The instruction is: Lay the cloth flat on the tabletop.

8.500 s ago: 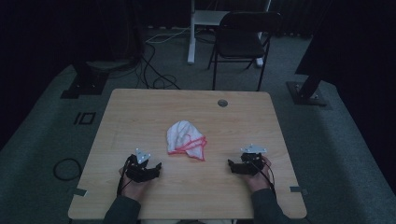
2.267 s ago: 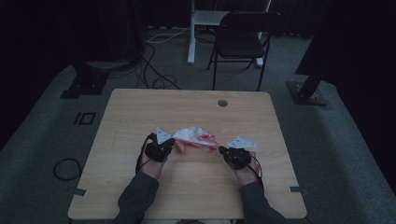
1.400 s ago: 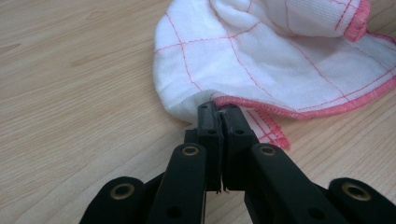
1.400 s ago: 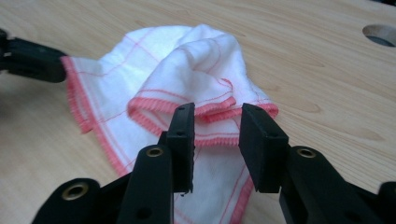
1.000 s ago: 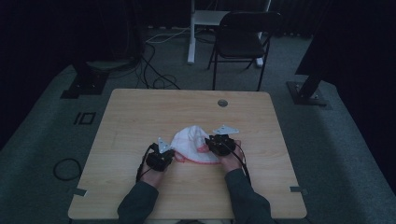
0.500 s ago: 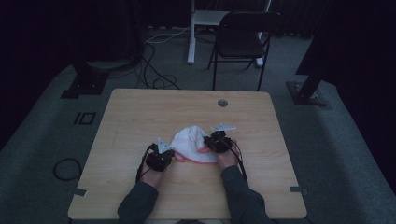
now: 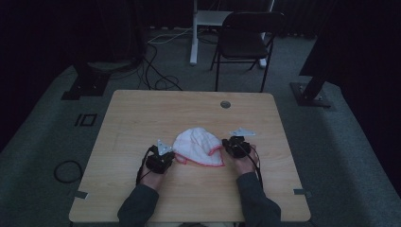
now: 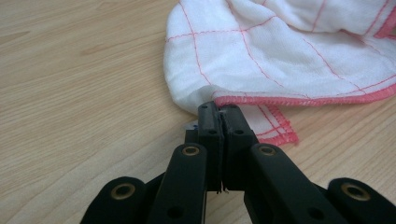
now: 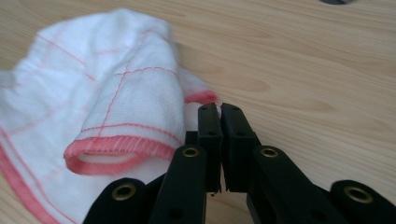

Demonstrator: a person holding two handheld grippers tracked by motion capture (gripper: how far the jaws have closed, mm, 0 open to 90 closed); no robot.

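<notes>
- Wooden table (image 7: 189,113), pale grain, with a round grommet (image 7: 225,104) near its far edge; grey carpet, black chair (image 7: 246,42) beyond.
- White red-edged cloth (image 7: 198,146) lies crumpled near the front centre.
- Left gripper (image 8: 219,116) clenched on the cloth's edge.
- Right gripper (image 9: 219,116) clenched at the cloth's opposite edge; whether it holds fabric cannot be told.

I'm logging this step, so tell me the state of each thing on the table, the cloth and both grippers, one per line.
cloth: crumpled in a heap on the table, red hem folded over, not spread flat.
left gripper: jaws shut, tips at the cloth's hem; whether cloth is pinched cannot be told.
right gripper: jaws shut, tips beside the cloth's edge; a grip on it cannot be told.
table: wooden, bears the cloth and both grippers.
</notes>
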